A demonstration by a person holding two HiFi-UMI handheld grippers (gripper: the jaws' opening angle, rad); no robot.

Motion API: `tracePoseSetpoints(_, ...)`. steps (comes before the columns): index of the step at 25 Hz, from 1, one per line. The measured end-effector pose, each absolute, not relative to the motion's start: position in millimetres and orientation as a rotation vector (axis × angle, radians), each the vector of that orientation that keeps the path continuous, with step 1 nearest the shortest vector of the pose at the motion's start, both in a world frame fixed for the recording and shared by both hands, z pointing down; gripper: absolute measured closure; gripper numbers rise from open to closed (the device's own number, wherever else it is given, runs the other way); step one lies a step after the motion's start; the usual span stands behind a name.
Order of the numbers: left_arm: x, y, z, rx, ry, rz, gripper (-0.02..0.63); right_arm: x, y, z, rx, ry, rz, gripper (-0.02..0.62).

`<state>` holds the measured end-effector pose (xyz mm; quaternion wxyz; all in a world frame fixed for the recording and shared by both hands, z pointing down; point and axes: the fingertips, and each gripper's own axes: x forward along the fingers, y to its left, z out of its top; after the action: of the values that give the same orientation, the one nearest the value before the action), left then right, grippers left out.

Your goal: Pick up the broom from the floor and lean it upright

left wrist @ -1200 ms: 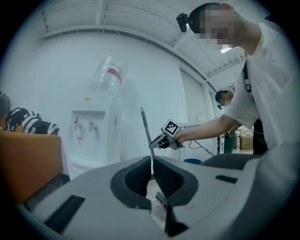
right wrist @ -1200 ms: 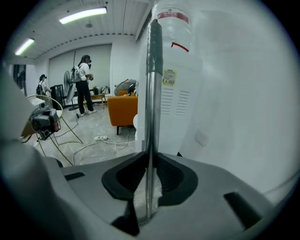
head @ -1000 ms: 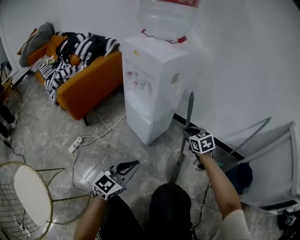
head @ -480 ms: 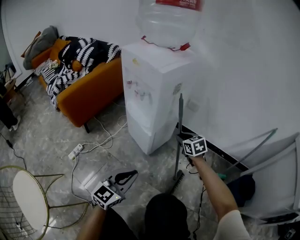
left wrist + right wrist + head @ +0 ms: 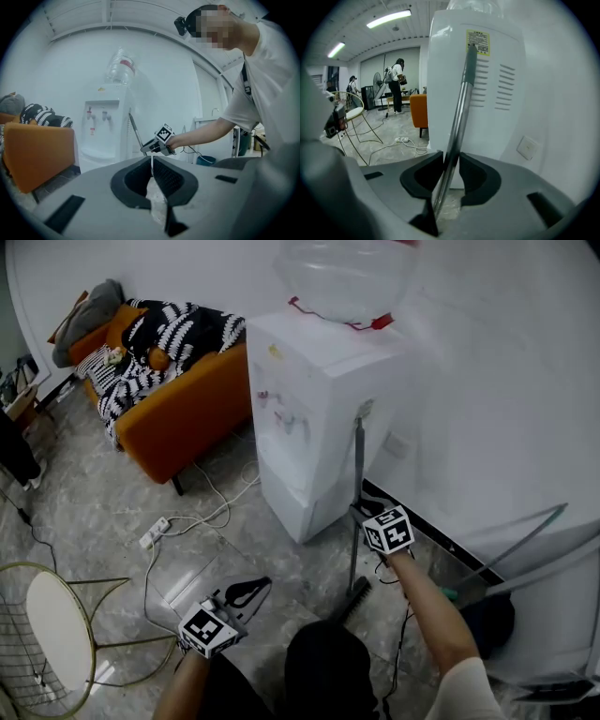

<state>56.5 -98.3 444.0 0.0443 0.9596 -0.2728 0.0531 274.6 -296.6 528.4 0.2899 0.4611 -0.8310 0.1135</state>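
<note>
The broom stands nearly upright: its metal handle [image 5: 357, 474] leans on the side of the white water dispenser [image 5: 309, 409], and its dark head [image 5: 352, 600] rests on the floor. My right gripper [image 5: 360, 515] is around the handle at mid height. In the right gripper view the handle [image 5: 461, 108] runs up between the jaws of the right gripper [image 5: 451, 160], which are opening, with a sliver of gap at the right pad. My left gripper [image 5: 261, 583] hangs low at the left, shut and holding nothing. In the left gripper view the left gripper [image 5: 151, 159] faces the broom handle [image 5: 135, 132].
An orange sofa [image 5: 183, 423] with striped blankets stands at the back left. A wire chair [image 5: 56, 634] is at the lower left, and a power strip [image 5: 155, 532] with cables lies on the floor. A white folding rack [image 5: 530, 545] and a blue bucket [image 5: 487, 622] are at the right.
My right gripper has carried the broom toward the dispenser. The handle has gone from tilted to nearly upright against the dispenser's side. My left gripper has sunk a little.
</note>
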Motion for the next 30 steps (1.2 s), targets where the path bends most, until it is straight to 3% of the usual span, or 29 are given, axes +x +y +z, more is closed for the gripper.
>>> tracePoseSetpoints(16,48.8,-93.5,444.7,2.918,-0.845,0.156,0.594,283.4,-291.0,500.9,1.29,-2.267,0.244,0.425)
tracePoseSetpoints(30,17.7,-88.2,462.0,2.87,-0.858,0.103,0.594,255.5,-240.2,470.1,1.326,-2.316,0.135,0.503)
